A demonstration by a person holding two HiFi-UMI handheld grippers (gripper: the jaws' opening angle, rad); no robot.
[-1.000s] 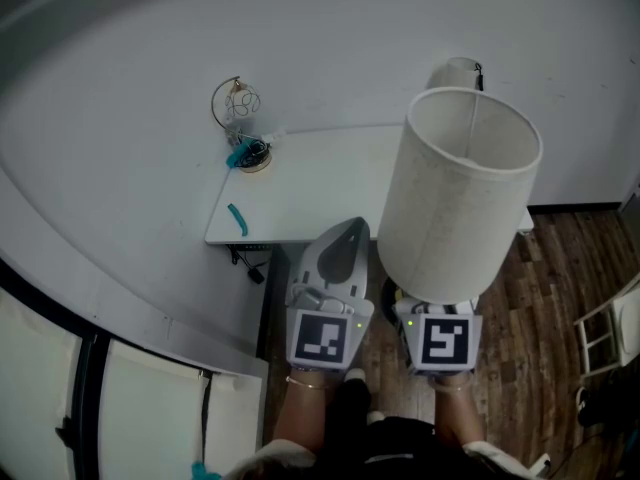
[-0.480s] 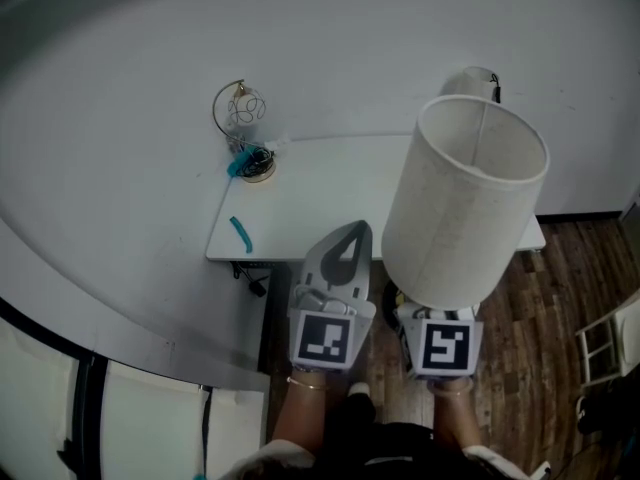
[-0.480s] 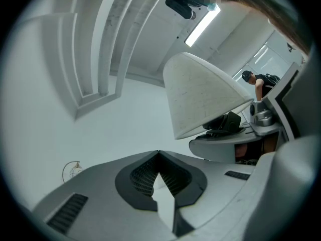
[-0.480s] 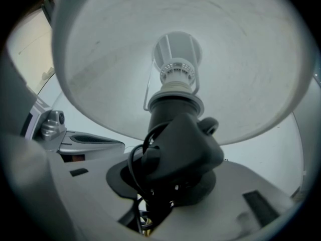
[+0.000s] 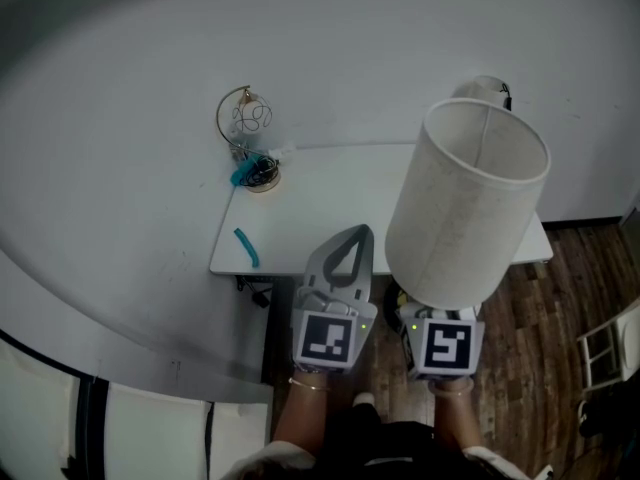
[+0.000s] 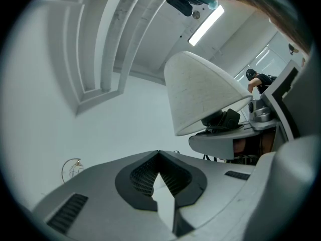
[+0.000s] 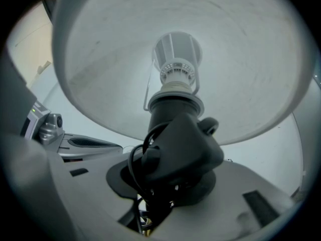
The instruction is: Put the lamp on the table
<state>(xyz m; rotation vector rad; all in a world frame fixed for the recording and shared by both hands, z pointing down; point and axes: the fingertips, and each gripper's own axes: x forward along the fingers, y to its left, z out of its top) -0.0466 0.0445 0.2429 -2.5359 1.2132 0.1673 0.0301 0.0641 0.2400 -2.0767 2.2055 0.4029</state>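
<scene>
the left gripper (image 6: 159,154) has its 2 jaws closed tip to tip with nothing between them. in the head view it points toward the front edge of the table (image 5: 320,193), its tip just over that edge. the right gripper (image 7: 165,182) is just beside it, marker cubes level with each other, and is clamped on the dark base of the lamp (image 7: 175,149), with a black cord (image 7: 134,169) bunched between the pads. above the base sit the socket and a white bulb (image 7: 176,59) inside the shade (image 5: 465,208).

the lamp is held in the air and not set down. its shade tilts away from the person and, in the head view, covers the table's right end, so that side's edge is mostly hidden. a white cylinder (image 5: 485,90) shows just behind the shade's rim against the wall (image 5: 150,88); what it is cannot be told.

the table's middle is bare from front edge to back. a wire ornament (image 5: 248,128) on a round base stands at the back left corner, and a teal strip (image 5: 246,247) lies near the front left edge, well apart from both grippers. the table's back edge meets the wall. wood floor (image 5: 545,368) lies open to the right, with a white frame (image 5: 608,353) at the picture's right edge.
</scene>
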